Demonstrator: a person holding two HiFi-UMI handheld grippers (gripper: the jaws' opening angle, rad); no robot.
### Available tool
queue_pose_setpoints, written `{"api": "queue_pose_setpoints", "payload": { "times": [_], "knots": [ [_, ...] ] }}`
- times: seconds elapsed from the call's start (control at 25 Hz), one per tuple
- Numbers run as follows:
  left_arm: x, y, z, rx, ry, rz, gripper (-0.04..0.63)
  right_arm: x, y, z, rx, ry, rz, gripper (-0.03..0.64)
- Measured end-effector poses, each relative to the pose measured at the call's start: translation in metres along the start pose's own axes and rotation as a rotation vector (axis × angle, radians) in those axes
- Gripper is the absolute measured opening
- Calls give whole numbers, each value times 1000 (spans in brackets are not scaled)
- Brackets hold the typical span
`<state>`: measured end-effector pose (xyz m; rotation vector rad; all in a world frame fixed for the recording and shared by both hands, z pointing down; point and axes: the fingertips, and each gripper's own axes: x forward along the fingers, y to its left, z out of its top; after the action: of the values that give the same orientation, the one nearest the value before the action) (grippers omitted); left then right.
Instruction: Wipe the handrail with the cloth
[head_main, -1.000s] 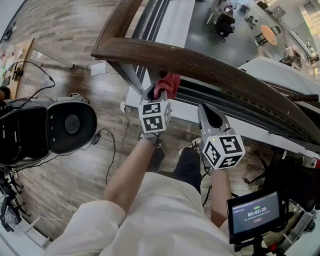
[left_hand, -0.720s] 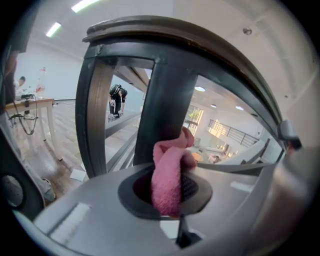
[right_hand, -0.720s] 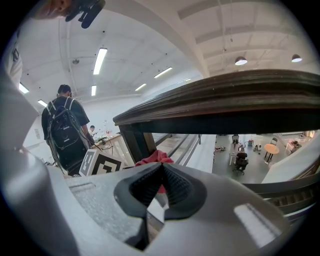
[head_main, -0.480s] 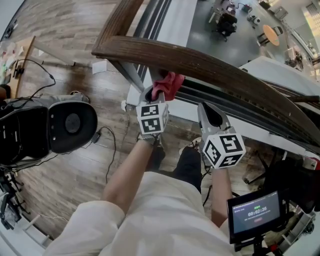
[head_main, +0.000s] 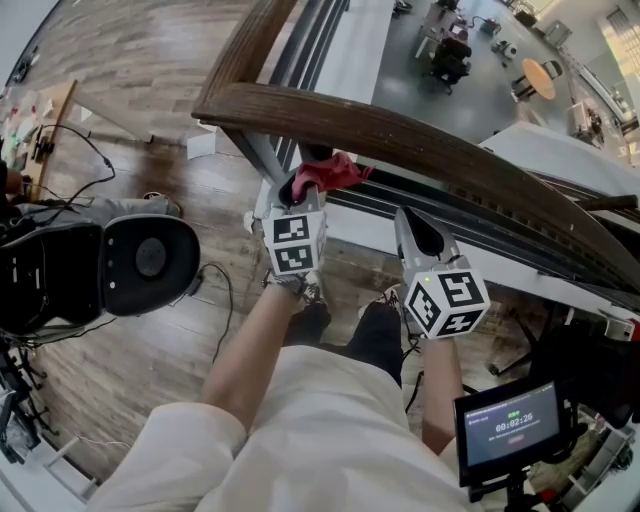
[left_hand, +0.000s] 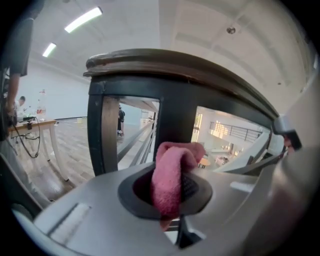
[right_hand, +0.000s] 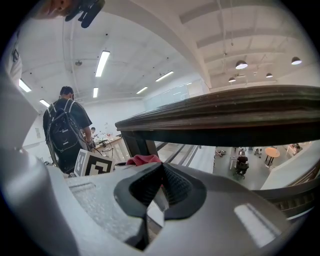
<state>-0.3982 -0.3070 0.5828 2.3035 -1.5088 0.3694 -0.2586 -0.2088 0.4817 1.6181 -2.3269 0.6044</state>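
Just under the dark wooden handrail (head_main: 430, 135), near its corner post, the left gripper (head_main: 298, 188) points upward with its jaws clamped on a pink-red cloth (head_main: 332, 170). The cloth bunches out above the jaw tips and sits right at the handrail's lower edge; whether it touches the wood cannot be told. Seen along the left gripper's own jaws, the cloth folds over between the pads and hangs down the middle, with the handrail arching overhead and a dark upright post behind it. The right gripper (head_main: 418, 222) is held beside the left one, further along the handrail and below it, clear of the wood. Its jaws are pressed together with nothing between them. Past the handrail's corner end, a person (right_hand: 65, 125) wearing a black backpack stands with back turned
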Motion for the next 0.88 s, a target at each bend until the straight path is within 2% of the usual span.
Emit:
{"api": "queue_pose_setpoints", "payload": {
  "times": [0.16, 0.32, 0.52, 0.88],
  "knots": [
    [3, 24, 23, -20, -71, 46, 31, 0, 0, 0, -5, -1, -1, 3],
    [-3, 36, 47, -52, -153, 17, 31, 0, 2, -1, -5, 4, 1, 3],
    [-14, 38, 78, 9, -237, 26, 31, -3, 4, -5, -9, 11, 16, 3],
    [-2, 43, 83, 18, -232, 48, 29, -3, 9, -3, -8, 10, 31, 3]
  ]
}}
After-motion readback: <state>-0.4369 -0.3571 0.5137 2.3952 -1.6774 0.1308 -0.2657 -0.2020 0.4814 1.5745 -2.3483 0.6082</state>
